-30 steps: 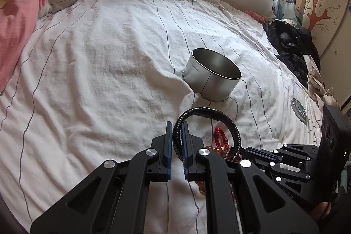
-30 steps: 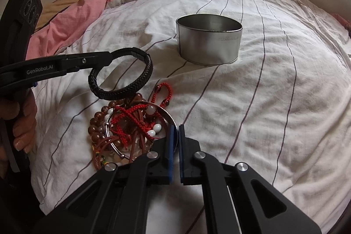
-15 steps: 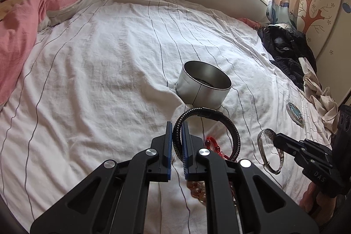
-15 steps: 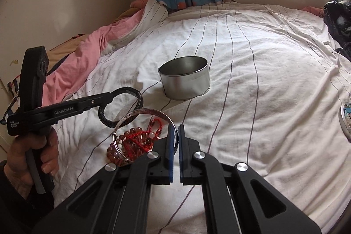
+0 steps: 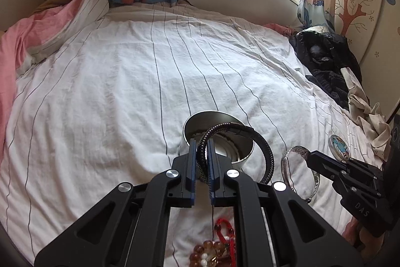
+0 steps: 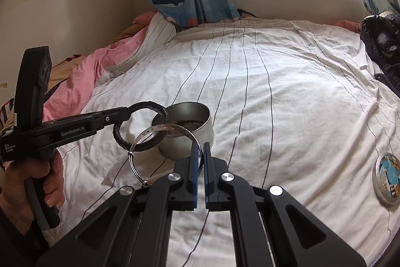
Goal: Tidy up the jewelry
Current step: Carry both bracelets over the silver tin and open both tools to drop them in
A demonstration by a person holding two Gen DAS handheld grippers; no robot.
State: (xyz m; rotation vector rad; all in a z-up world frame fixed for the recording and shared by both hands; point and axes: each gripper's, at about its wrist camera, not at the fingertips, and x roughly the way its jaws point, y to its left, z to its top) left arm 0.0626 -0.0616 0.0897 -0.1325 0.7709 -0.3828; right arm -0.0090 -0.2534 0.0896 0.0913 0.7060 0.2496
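A round metal tin (image 5: 243, 157) (image 6: 200, 126) stands open on the white striped bedsheet. My left gripper (image 5: 201, 142) is shut on a black braided bracelet (image 5: 267, 157) (image 6: 120, 139) and holds it in the air near the tin's rim. My right gripper (image 6: 200, 144) is shut on a silver bangle (image 6: 140, 139) (image 5: 287, 162), lifted just right of the tin. A pile of red cord and brown bead bracelets (image 5: 217, 247) lies on the sheet below my left gripper.
The tin's lid (image 6: 386, 178) (image 5: 338, 145) lies on the sheet to the right. Dark clothes (image 5: 325, 61) are heaped at the bed's right edge. A pink quilt (image 6: 100, 66) lies along the left side. A wall and window bound the far side.
Both grippers have risen and moved forward toward the tin. The silver bangle has been lifted off the bead pile. The black bracelet now hangs near the tin's rim.
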